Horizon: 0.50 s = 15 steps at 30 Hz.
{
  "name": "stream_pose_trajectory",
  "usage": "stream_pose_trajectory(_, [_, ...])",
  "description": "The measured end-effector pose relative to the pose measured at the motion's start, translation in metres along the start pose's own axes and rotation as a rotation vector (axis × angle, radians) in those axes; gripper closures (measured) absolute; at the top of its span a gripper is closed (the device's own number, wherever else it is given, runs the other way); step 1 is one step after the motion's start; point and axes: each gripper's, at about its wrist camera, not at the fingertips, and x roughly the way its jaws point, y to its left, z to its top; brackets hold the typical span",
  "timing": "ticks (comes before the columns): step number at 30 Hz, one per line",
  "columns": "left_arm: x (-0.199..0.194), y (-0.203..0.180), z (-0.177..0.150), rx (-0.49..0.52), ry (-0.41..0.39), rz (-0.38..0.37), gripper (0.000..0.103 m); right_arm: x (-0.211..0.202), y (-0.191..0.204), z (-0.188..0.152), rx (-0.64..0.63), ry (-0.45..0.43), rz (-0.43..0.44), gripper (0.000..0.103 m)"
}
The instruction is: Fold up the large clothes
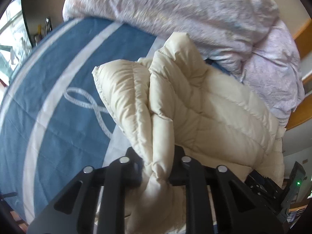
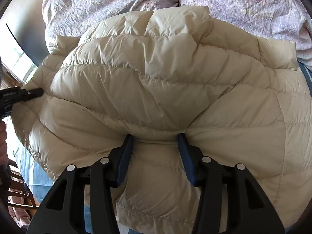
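The left gripper point(image 1: 158, 167) pinches a bunched fold of the cream puffer jacket point(image 1: 195, 105), which rises ahead of it over the blue bedsheet point(image 1: 58, 117). The right gripper point(image 2: 156, 140) clamps a thick fold of the jacket; the rest billows ahead toward the lilac duvet point(image 2: 243, 3).

The supporting surface is a bed covered by a blue bedspread point(image 1: 58, 120) with white stripes and a white looped-rope motif, filling the left half of the left wrist view. A cream quilted down jacket point(image 2: 156, 89) lies directly on it, occupying the centre of both views. A crumpled pale pink floral duvet point(image 1: 185, 13) is heaped on the bed across the top and upper right of each frame, touching the jacket's far edge.
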Motion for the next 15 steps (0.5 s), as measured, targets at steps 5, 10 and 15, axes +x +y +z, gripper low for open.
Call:
stream_pose_trajectory(5, [-0.033, -0.021, 0.002, 0.030, -0.065, -0.038, 0.088, 0.001, -0.002, 0.000, 0.001, -0.004, -0.002, 0.053])
stream_pose_trajectory(10, [-0.057, -0.045, 0.003, 0.053, -0.110, -0.082, 0.088, 0.002, -0.004, 0.001, 0.003, -0.007, -0.002, 0.053])
stream_pose_trajectory(15, [-0.073, -0.074, -0.005, 0.085, -0.143, -0.153, 0.088, 0.003, -0.005, 0.001, 0.001, -0.007, -0.001, 0.053])
